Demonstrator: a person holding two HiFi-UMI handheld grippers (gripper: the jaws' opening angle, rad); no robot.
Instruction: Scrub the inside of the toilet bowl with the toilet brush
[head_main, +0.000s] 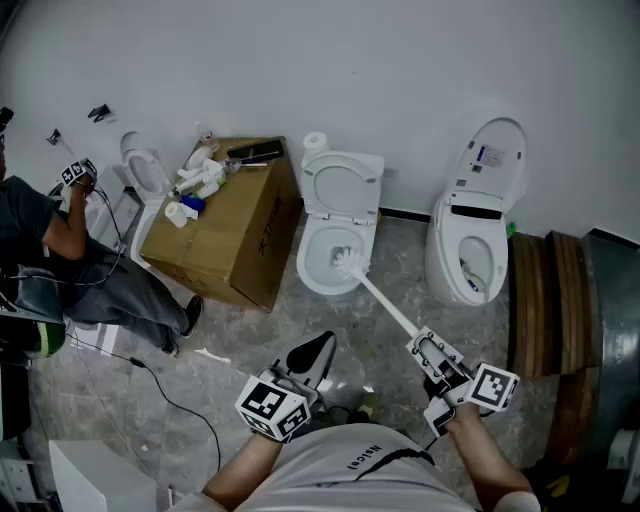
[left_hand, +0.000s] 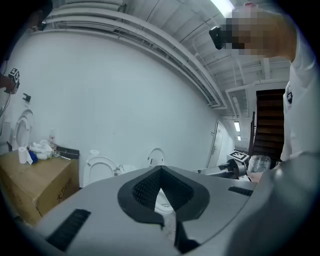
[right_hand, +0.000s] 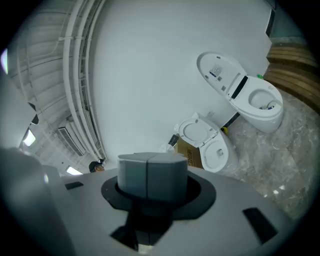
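Note:
A white toilet (head_main: 312, 270) with its seat lid raised stands against the wall in the head view. The white head of the toilet brush (head_main: 345, 258) is down inside its bowl. The long white handle (head_main: 385, 305) slants back to my right gripper (head_main: 428, 352), which is shut on its end. The same toilet (right_hand: 215, 150) shows in the right gripper view, where the brush is hidden behind the closed jaws. My left gripper (head_main: 318, 350) hangs shut and empty close to my body, left of the handle. In the left gripper view the toilet (left_hand: 100, 167) lies ahead on the left.
A cardboard box (head_main: 225, 235) with bottles and rolls on top stands just left of the toilet. A second toilet (head_main: 470, 240) stands to the right, beside wooden planks (head_main: 545, 300). A person (head_main: 60, 250) crouches at far left by a third toilet (head_main: 145, 175). A cable (head_main: 170, 400) trails over the floor.

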